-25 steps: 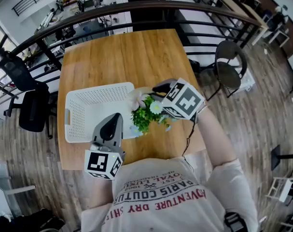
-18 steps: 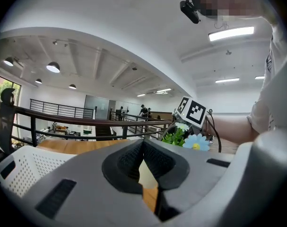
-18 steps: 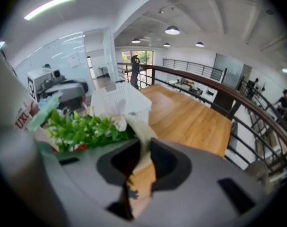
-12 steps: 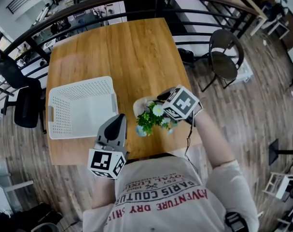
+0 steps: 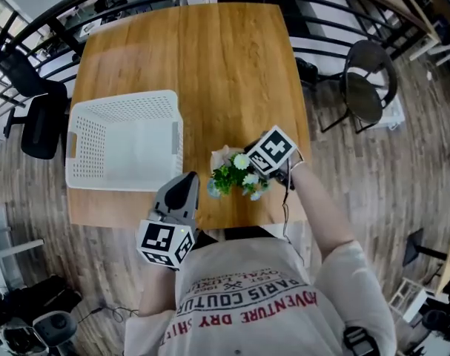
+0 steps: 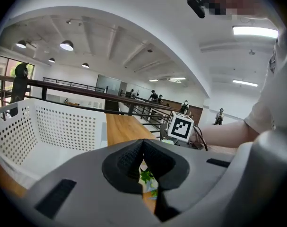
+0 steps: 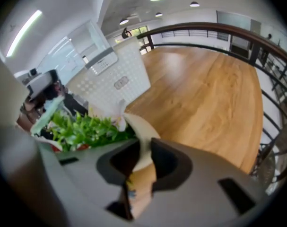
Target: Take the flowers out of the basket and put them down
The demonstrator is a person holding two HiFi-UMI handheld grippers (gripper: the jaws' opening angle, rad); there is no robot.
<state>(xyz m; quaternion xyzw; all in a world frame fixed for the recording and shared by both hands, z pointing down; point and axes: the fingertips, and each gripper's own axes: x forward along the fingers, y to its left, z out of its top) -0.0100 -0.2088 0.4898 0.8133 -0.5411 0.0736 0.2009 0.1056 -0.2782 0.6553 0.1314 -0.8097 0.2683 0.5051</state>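
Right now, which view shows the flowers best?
Head view: the flowers show whole, on the table. Right gripper view shows only leaves and wrapper between the opening jaws of the right gripper; left gripper view, a green sliver.

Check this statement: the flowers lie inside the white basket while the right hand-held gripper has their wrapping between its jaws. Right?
No: the head view shows the flowers outside the white basket, over the table beside it. The right hand-held gripper does have their wrapping between its opening jaws.
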